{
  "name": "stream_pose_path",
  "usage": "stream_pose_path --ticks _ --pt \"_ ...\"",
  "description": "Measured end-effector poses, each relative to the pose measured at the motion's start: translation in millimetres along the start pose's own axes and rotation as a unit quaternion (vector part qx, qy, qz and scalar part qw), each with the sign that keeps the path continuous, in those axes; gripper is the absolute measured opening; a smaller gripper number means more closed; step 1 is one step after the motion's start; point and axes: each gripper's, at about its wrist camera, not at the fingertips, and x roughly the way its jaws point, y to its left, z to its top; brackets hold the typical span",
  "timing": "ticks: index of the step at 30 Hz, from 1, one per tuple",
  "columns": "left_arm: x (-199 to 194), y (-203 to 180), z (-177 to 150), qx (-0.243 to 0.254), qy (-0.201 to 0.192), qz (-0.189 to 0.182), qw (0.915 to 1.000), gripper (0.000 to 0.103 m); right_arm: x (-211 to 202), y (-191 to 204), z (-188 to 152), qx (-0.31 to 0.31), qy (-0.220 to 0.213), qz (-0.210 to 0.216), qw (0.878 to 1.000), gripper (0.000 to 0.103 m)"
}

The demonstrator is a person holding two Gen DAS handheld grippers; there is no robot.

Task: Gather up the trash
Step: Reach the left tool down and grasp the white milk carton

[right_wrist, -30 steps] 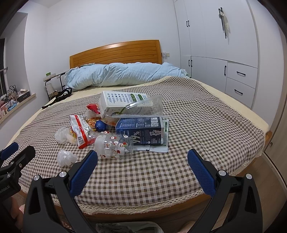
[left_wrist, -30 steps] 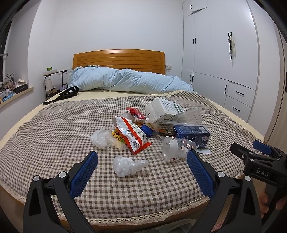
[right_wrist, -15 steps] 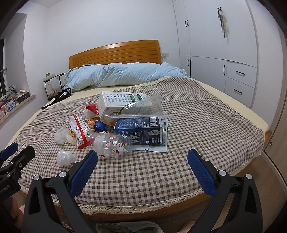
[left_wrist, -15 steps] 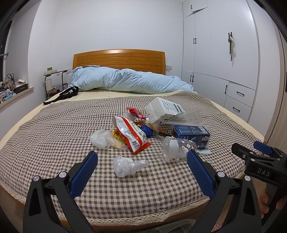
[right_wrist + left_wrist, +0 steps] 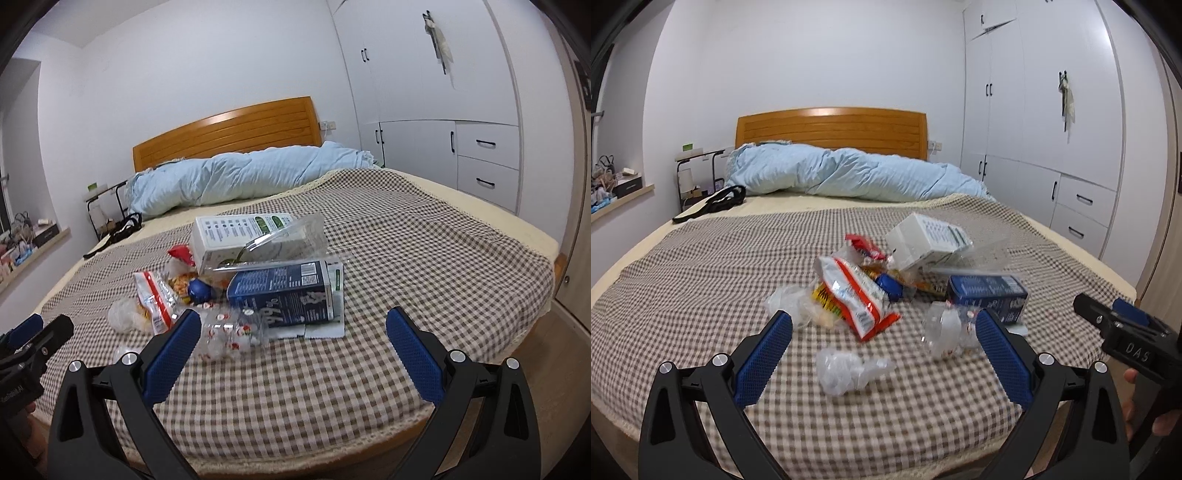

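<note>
The checked bedspread (image 5: 683,266) carries the whole litter pile, spread ahead of both pairs of fingers. Biggest is the white carton (image 5: 236,236), lying far beyond the right gripper (image 5: 293,354), with the dark blue carton (image 5: 284,295) nearer, just past its fingertips; both look light, stiff and probably empty, best pinched across a narrow edge. The red-and-white snack bag (image 5: 857,295) lies ahead of the left gripper (image 5: 884,354), thin and slippery, likely to crumple; a bunched end would hold best. The clear crushed bottle (image 5: 229,336) sits beside the right gripper's left finger, springy and slick. Smallest, the crumpled clear wrap (image 5: 849,373) rests between the left fingers' tips, feather-light. Both grippers stand spread wide, holding nothing.
</note>
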Motion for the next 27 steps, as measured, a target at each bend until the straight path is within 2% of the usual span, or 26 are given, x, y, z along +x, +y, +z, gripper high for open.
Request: stream_pose_path --ticks 4,9,12,18,23,27 --pt "17.0 -5.4 11.1 0.018 -0.006 -0.006 0.9998 0.096 13.0 -0.9 4.9 -0.009 -0.011 -0.013 1.000 0.096" --pt "42.2 -15.7 27.2 0.058 -0.009 -0.035 0.9977 0.096 32.5 -4.3 14.7 -0.014 -0.016 -0.004 1.000 0.096" --pt "64.2 -23.2 39.9 0.091 0.001 -0.051 0.9945 0.096 45.6 -7.5 24.2 -0.003 -0.022 -0.002 1.000 0.096" --pt "104.5 -36.6 59.5 0.152 0.012 -0.054 0.9868 0.096 72.6 -17.7 47.0 0.022 -0.039 -0.003 0.999 0.096" --pt "156.0 -43.6 68.6 0.202 0.053 -0.028 0.9775 0.096 97.7 -33.7 52.8 0.046 -0.027 -0.009 0.999 0.096" --pt "196.0 -48.9 72.0 0.249 0.102 -0.024 0.9627 0.096 112.4 -48.1 52.9 0.054 -0.024 -0.025 0.998 0.096"
